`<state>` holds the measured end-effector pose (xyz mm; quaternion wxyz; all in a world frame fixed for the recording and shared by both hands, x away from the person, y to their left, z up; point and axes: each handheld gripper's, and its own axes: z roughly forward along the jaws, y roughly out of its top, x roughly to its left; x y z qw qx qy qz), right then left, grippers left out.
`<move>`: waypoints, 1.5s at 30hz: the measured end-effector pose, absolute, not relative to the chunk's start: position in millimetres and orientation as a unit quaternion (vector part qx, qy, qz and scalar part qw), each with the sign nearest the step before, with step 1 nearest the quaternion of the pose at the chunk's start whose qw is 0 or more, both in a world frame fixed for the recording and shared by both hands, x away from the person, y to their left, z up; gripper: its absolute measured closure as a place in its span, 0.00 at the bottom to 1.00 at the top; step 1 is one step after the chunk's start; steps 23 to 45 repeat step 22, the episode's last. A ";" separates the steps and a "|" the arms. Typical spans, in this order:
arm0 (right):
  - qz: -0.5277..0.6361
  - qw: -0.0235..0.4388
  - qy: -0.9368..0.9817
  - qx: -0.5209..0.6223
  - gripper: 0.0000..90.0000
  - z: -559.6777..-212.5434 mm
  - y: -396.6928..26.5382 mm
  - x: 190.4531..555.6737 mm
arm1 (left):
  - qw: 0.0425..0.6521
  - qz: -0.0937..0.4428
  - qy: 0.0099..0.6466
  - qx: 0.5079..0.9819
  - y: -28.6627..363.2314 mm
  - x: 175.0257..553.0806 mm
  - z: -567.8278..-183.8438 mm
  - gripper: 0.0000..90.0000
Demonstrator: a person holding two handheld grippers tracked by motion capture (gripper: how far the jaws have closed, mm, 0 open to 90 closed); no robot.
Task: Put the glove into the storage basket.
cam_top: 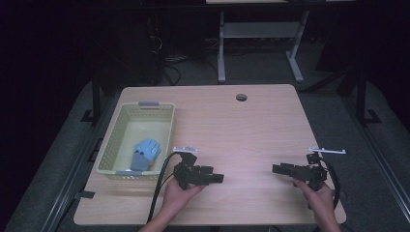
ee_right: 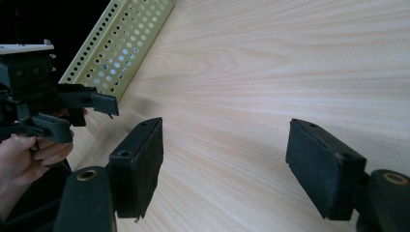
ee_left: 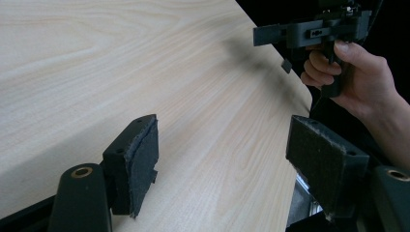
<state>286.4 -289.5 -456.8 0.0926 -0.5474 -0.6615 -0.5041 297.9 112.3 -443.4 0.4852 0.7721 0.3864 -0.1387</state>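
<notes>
Basket [cam_top: 126, 126] holds what looks like a blue glove [cam_top: 145, 153]; both tongs gape, empty.

Wide-apart hand-held gripper [ee_right: 225, 166] above table [ee_right: 290, 67] (basket [ee_right: 121, 46] beyond)

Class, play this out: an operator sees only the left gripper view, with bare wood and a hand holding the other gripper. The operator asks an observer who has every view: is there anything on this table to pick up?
Observer: Yes. A pale yellow basket stands on the table's left part, with a blue glove lying inside it.
Operator: Where is my gripper relative to it?
Observer: The left gripper sits just right of the basket's near corner, pointing toward the right gripper.
Operator: Is that other gripper holding anything?
Observer: No. In the right gripper view its jaws stand wide apart, with bare wood between them.
</notes>
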 end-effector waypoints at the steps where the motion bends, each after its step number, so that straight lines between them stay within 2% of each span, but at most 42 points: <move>1: -0.504 0.092 -0.661 -0.548 0.32 -457.0 -290.4 285.2 | 0.485 -0.137 0.383 0.774 112.3 296.7 -443.8 0.30; 21: -0.513 0.091 -0.678 -0.519 0.30 -467.7 -279.9 266.4 | 0.497 -0.130 0.355 0.781 115.7 267.6 -457.5 0.30; 45: -0.512 0.091 -0.679 -0.517 0.29 -468.4 -278.9 267.3 | 0.495 -0.130 0.352 0.784 115.3 267.2 -457.5 0.30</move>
